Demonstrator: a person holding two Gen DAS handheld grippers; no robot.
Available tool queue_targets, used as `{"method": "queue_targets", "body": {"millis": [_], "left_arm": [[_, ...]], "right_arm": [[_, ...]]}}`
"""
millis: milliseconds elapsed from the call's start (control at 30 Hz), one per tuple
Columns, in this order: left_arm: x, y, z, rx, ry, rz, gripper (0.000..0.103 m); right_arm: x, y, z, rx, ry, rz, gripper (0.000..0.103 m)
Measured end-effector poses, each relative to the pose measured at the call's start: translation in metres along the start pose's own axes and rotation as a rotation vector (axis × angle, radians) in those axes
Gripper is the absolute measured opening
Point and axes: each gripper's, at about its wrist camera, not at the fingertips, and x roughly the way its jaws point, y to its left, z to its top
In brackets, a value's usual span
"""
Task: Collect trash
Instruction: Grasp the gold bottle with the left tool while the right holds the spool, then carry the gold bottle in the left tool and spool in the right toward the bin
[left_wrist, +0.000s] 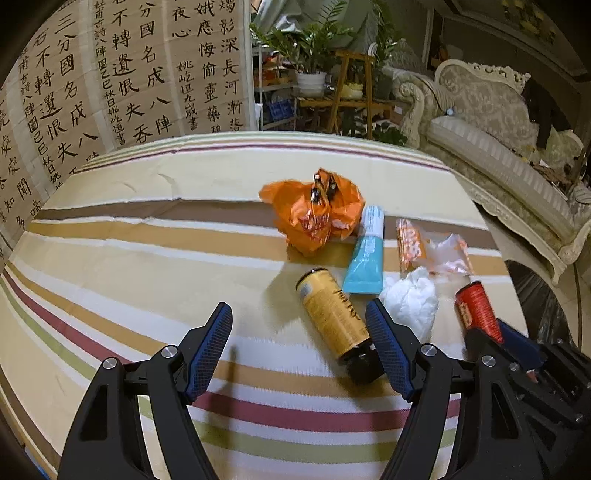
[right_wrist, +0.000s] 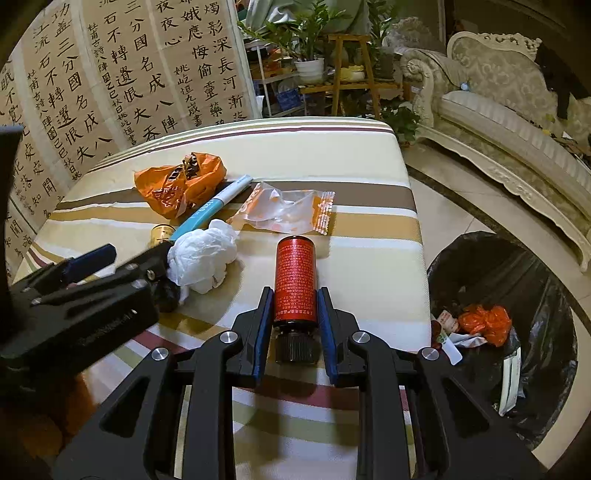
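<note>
The striped table (right_wrist: 369, 236) carries all the loose litter, and the black-lined trash bin (right_wrist: 554, 295) stands on the floor just off its right edge, already holding an orange wrapper and some paper scraps.

On the cloth, from big to small: a crumpled orange plastic bag (left_wrist: 314, 214), a white tissue wad (left_wrist: 410, 302), a clear snack wrapper with orange ends (right_wrist: 288, 210), a yellow bottle with a dark cap (left_wrist: 332, 317), a red bottle with a black ribbed cap (right_wrist: 295, 280) and a blue tube (left_wrist: 364, 254).

The right gripper (right_wrist: 294, 306) has its pads pressed against both sides of the red bottle, low on the body just above the cap. The bottle lies between the fingers, pointing away from the camera.

The left gripper (left_wrist: 299, 328) is spread wide and holds nothing. The yellow bottle lies just inside its right finger, close to it (contact cannot be told).

The main risk: the red bottle is smooth and round and is held near one end, so its long free end could sag or slip out during the swing toward the bin. The two grippers are also near each other, and a hasty move could knock the tissue or the yellow bottle.
</note>
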Motion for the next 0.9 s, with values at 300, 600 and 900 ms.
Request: {"method": "queue_targets", "body": {"millis": [300, 600, 900], "left_arm": [[-0.001, 0.008, -0.007, -0.007, 0.019, -0.012, 0.07], [-0.004, 0.003, -0.011, 0.034, 0.016, -0.037, 0.025], [-0.012, 0.008, -0.016, 0.01, 0.01, -0.058, 0.025]], "right_arm": [[0.001, -0.001, -0.001, 0.0, 0.002, 0.01, 0.023], [0.0, 0.002, -0.001, -0.005, 0.001, 0.0, 0.023], [-0.006, 0.006, -0.004, -0.017, -0.013, -0.016, 0.023]]}}
